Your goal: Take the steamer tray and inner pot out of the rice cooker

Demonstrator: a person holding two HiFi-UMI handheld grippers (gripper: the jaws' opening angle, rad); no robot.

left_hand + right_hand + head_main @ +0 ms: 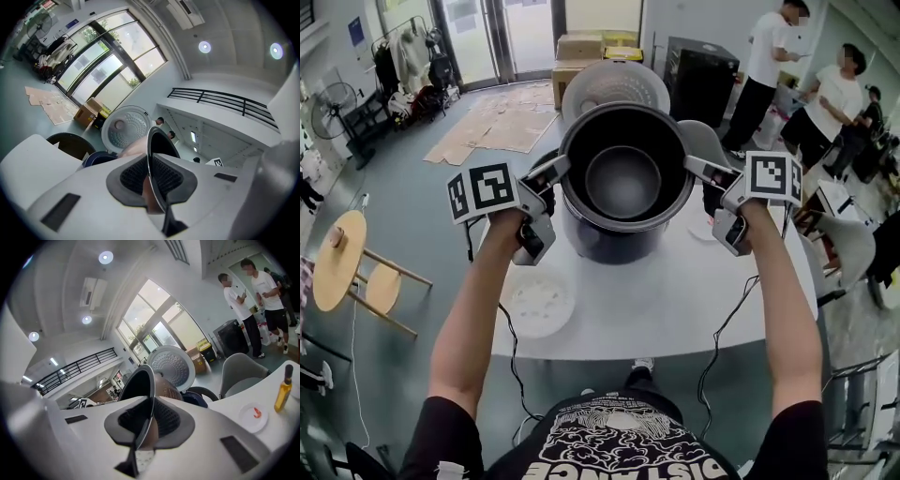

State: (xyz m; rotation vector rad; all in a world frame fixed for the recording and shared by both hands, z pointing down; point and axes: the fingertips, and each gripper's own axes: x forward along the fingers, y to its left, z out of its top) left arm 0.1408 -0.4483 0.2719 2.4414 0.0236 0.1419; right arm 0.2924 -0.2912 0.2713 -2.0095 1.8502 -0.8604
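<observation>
I hold the dark metal inner pot in the air by its rim, just above the dark blue rice cooker body. My left gripper is shut on the rim's left side, my right gripper on its right side. The cooker's lid stands open behind. In the left gripper view the rim runs between the pads of the left gripper. The right gripper view shows the pot pinched the same way by the right gripper. A white perforated steamer tray lies on the table, front left.
The white table carries a small plate and an oil bottle to the right. A grey chair stands at the right, a wooden stool at the left. People stand at the back right.
</observation>
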